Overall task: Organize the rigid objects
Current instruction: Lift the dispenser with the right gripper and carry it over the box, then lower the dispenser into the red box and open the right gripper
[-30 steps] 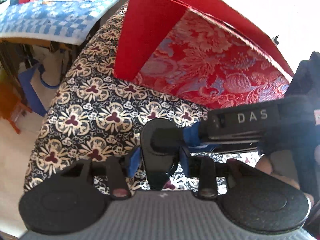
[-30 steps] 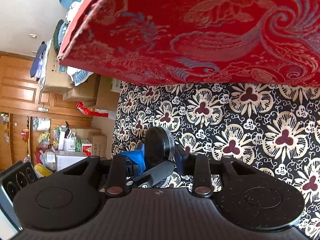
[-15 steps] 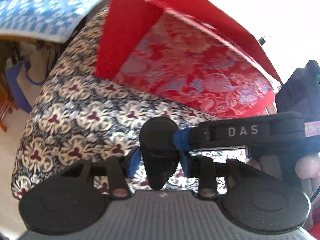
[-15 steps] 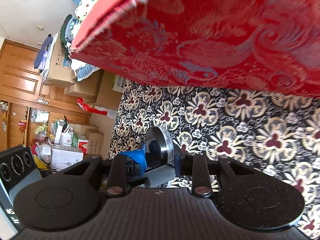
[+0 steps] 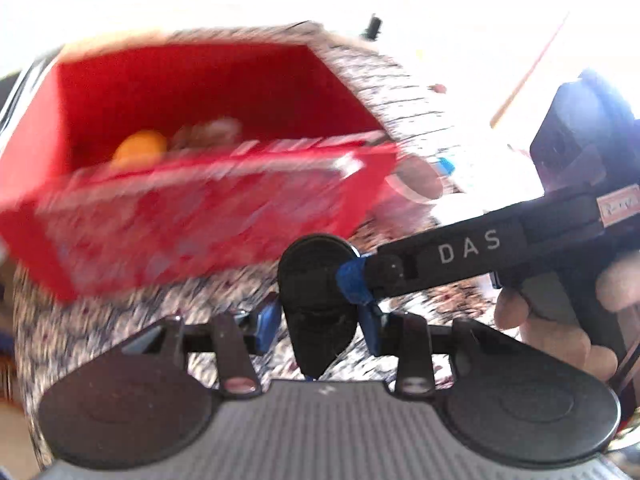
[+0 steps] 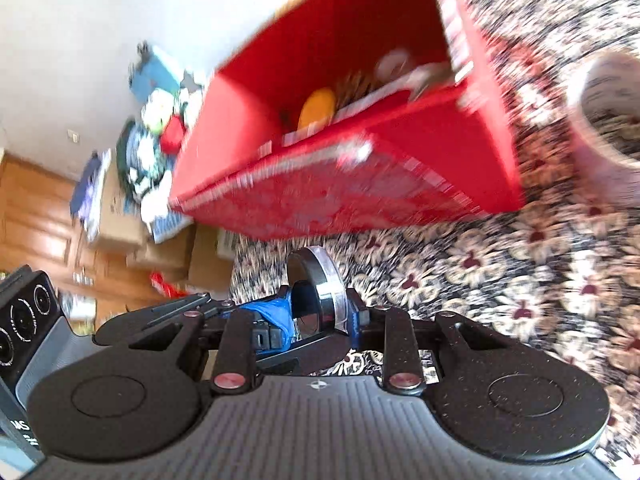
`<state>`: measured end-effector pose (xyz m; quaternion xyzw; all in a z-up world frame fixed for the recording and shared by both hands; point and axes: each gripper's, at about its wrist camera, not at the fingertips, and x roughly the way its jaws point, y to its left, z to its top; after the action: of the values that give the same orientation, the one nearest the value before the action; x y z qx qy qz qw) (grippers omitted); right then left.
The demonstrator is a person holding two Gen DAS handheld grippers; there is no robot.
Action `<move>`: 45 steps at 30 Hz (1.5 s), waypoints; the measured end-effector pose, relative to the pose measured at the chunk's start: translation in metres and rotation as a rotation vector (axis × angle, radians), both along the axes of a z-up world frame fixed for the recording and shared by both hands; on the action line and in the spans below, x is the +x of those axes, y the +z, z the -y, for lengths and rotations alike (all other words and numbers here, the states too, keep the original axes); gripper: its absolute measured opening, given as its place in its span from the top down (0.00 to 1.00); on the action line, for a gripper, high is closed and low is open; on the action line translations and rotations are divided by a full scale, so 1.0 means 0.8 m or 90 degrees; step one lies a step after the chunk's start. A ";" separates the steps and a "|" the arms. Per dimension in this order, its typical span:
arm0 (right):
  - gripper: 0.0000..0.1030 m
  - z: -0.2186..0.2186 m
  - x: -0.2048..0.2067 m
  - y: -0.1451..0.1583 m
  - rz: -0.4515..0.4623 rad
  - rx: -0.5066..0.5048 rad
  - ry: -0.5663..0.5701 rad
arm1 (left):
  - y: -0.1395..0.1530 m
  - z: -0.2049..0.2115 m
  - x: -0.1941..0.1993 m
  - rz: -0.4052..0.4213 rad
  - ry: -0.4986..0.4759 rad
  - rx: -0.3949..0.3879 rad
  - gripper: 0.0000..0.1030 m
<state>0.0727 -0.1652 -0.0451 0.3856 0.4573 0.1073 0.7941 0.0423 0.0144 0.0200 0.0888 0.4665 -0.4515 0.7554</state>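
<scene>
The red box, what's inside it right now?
Inside the red box: an orange object, something white and blurred items. The near wall hides its floor.

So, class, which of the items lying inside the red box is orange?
The smooth rounded one, leftmost in the red box; the items beside it are pale or white.

We find the box (image 6: 360,184) resting on the patterned cloth (image 6: 540,264), open side up. Inside it lie a rounded item (image 6: 318,109) and other pieces too blurred to identify. Just beside the box, to its right, a cup (image 6: 608,128) stands on the cloth. In front of the box, the disc (image 6: 320,292) sits between both grippers' fingers, above the cloth. Behind the cloth's left edge, cartons (image 6: 120,236) are stacked.
</scene>
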 end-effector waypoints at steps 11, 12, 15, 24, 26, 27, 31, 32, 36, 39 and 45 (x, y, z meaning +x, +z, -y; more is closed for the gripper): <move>0.92 0.038 0.012 0.088 0.145 -0.033 -0.091 | 0.091 0.037 0.041 0.118 -0.083 -0.081 0.65; 0.92 0.038 0.023 0.093 0.156 -0.041 -0.089 | 0.094 0.041 0.051 0.126 -0.081 -0.082 0.65; 0.92 0.035 0.058 0.100 0.168 -0.055 -0.082 | 0.102 0.042 0.085 0.135 -0.073 -0.080 0.65; 0.92 0.008 0.151 0.063 0.076 -0.074 -0.029 | 0.048 0.031 0.168 0.066 -0.041 -0.004 0.64; 0.92 0.002 0.168 0.047 0.033 -0.075 -0.014 | 0.027 0.031 0.178 0.040 -0.033 0.024 0.64; 0.92 -0.001 0.175 0.041 0.015 -0.077 -0.005 | 0.018 0.031 0.181 0.029 -0.029 0.036 0.64; 0.93 -0.014 0.201 0.017 -0.057 -0.088 0.042 | -0.012 0.033 0.191 -0.008 -0.015 0.086 0.64; 0.93 -0.016 0.208 0.010 -0.076 -0.083 0.054 | -0.017 0.034 0.192 -0.014 -0.012 0.097 0.64; 0.93 -0.020 0.224 -0.006 -0.127 -0.070 0.096 | -0.030 0.033 0.194 -0.031 0.008 0.126 0.64; 0.94 -0.028 0.234 -0.015 -0.152 -0.075 0.129 | -0.041 0.034 0.196 -0.042 0.023 0.143 0.63; 0.92 -0.033 0.241 -0.029 -0.171 -0.104 0.128 | -0.042 0.035 0.197 -0.031 0.047 0.160 0.64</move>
<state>0.2655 -0.1391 -0.0683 0.2830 0.6029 0.0960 0.7398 0.2003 -0.0135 -0.0139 0.1548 0.5404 -0.3632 0.7430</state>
